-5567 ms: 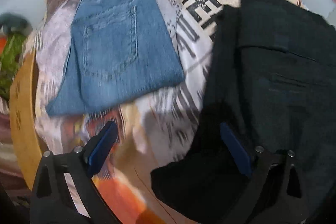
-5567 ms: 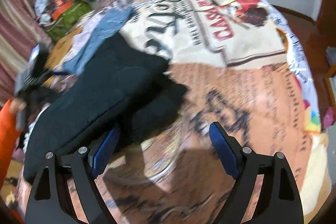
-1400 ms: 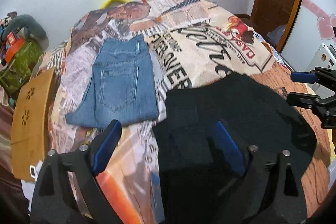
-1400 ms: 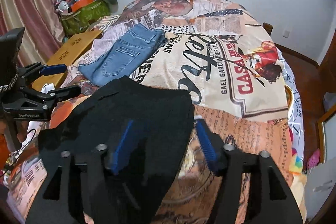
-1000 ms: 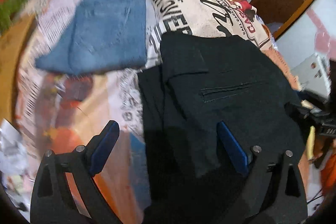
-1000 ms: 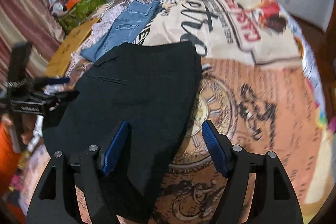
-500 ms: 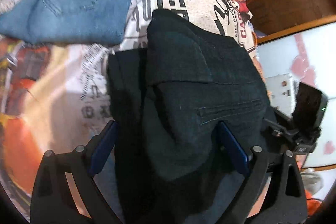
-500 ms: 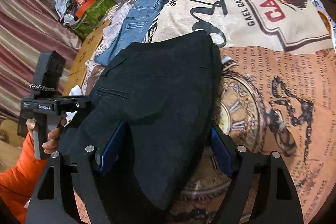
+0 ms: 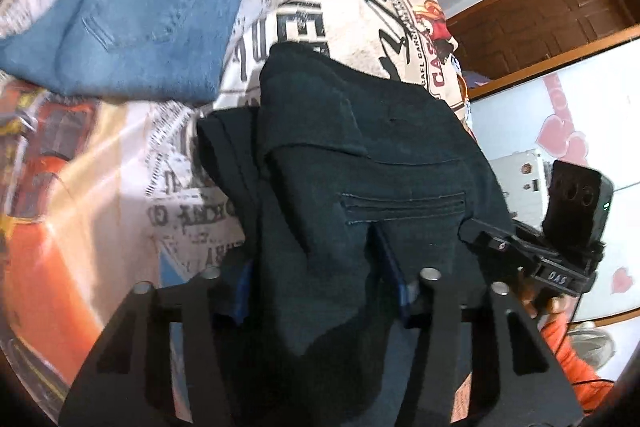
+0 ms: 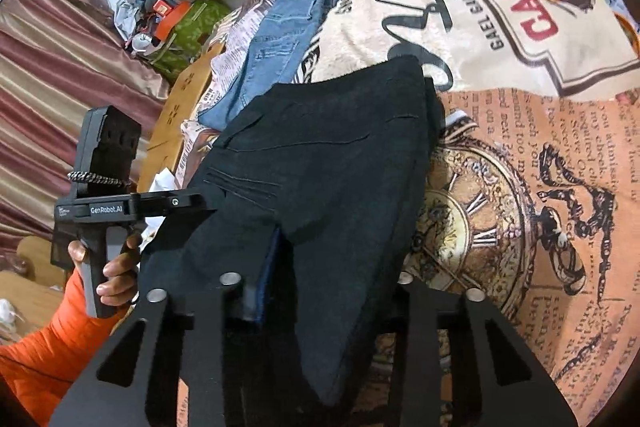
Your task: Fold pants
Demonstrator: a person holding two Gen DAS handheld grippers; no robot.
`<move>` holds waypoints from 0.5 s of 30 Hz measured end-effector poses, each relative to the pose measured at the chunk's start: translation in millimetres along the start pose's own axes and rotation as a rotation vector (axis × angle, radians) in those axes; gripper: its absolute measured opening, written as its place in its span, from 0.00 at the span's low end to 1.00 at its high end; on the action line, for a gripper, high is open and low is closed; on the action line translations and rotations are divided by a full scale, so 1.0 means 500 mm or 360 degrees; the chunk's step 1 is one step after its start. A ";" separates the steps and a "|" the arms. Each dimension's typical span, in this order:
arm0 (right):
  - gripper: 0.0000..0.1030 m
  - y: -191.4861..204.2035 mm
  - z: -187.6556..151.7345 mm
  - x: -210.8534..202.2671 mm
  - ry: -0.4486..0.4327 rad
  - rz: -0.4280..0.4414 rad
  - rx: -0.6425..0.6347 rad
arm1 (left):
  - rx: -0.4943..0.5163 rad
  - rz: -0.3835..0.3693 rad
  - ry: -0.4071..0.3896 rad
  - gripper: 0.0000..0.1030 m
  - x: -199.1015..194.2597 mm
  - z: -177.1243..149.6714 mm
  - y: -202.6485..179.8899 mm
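Both the left tongs (image 9: 320, 283) and right tongs (image 10: 332, 279) have just closed onto the near edge of the black pants (image 9: 380, 163) lying on the bed (image 10: 520, 147), so the next fold can probably begin.

the right gripper (image 10: 320, 279) has just been closing, pinching the black pants (image 10: 328, 163) at frame centre; folded jeans (image 10: 276, 55) lie upper left.

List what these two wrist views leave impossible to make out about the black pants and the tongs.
- Black pants, left wrist view: near edge hidden behind the left tongs.
- Right tongs, right wrist view: the right pad is covered by cloth.
- Blue jeans, left wrist view: blurred, cut off by the upper edge.
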State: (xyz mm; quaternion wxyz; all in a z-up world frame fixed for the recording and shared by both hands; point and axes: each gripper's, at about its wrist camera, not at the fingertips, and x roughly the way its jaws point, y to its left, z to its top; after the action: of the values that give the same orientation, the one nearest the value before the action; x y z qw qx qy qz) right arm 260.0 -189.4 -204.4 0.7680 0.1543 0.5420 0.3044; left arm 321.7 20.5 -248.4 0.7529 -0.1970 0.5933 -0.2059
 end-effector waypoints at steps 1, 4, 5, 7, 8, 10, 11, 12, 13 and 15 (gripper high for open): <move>0.25 0.007 0.000 -0.006 -0.0010 -0.0001 -0.0011 | 0.0020 0.0015 -0.0019 0.47 -0.010 -0.004 -0.007; 0.21 0.024 0.003 -0.018 -0.0037 -0.0002 -0.0047 | 0.0076 0.0052 -0.0074 0.41 -0.039 -0.014 -0.023; 0.21 0.033 0.004 -0.023 -0.0050 -0.0010 -0.0069 | 0.0088 0.0061 -0.0088 0.39 -0.044 -0.015 -0.026; 0.20 0.052 0.007 -0.030 -0.0074 -0.0021 -0.0104 | 0.0120 0.0093 -0.0152 0.38 -0.072 -0.020 -0.037; 0.20 0.058 0.011 -0.030 -0.0080 -0.0023 -0.0115 | 0.0130 0.0103 -0.0172 0.37 -0.083 -0.022 -0.037; 0.19 0.079 0.019 -0.035 -0.0107 -0.0023 -0.0150 | 0.0167 0.0136 -0.0237 0.37 -0.112 -0.025 -0.044; 0.19 0.091 0.025 -0.036 -0.0123 -0.0026 -0.0170 | 0.0187 0.0154 -0.0272 0.37 -0.126 -0.024 -0.048; 0.19 0.105 0.034 -0.037 -0.0141 -0.0030 -0.0193 | 0.0203 0.0170 -0.0310 0.37 -0.145 -0.023 -0.050; 0.19 0.117 0.041 -0.039 -0.0158 -0.0029 -0.0212 | 0.0212 0.0179 -0.0347 0.37 -0.165 -0.020 -0.051; 0.19 0.131 0.055 -0.044 -0.0189 -0.0023 -0.0241 | 0.0220 0.0189 -0.0400 0.37 -0.197 -0.012 -0.048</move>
State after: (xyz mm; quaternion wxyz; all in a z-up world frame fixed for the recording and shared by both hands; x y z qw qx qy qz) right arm 260.7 -150.3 -141.1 0.8105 0.1097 0.4720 0.3292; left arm 293.4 53.7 -156.6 0.8438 -0.1333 0.4894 -0.1752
